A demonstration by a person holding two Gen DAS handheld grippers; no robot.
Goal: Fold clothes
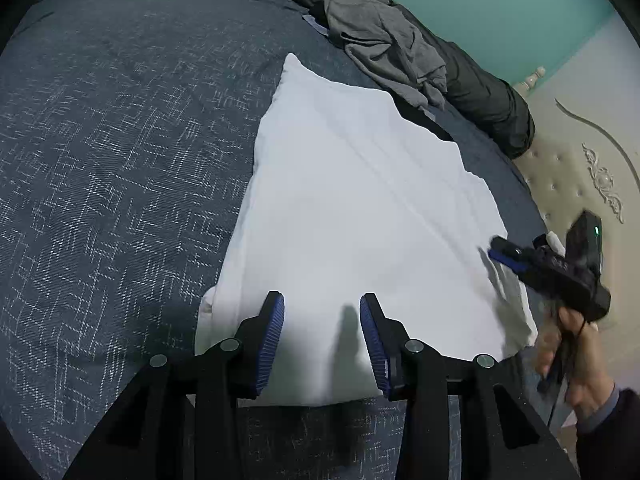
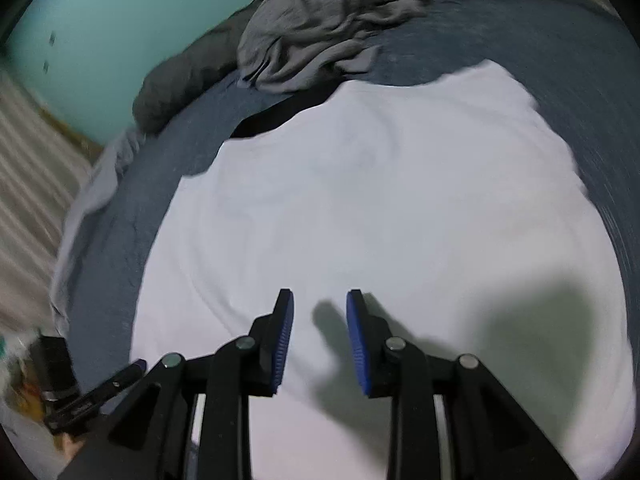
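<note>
White garment [image 1: 360, 208] lies flat, folded to a rough rectangle, on the dark blue patterned bed [image 1: 120, 160]. It serves as landmark.

Edges: the garment's near edge sits just under the left gripper [image 1: 322, 344], jaws wide, nothing between them, hovering over the cloth. To the garment's left, broad bare bedcover. Beyond its far edge, a crumpled grey garment [image 1: 388, 48], near but apart, with a black strip [image 1: 424, 118] showing at the white cloth's far edge. Behind that, a dark rolled blanket [image 1: 488, 96] along the bed's edge.

Right gripper [image 2: 320, 336], jaws wide, empty, over the white garment's middle; its view is motion-blurred.

Left wrist view only: the right gripper seen from outside, at the garment's right edge, held by a hand [image 1: 572, 360] in a dark sleeve; a tufted cream headboard [image 1: 580, 168] past that edge.

Right wrist view only: a striped surface [image 2: 32, 184] left of the bed.
</note>
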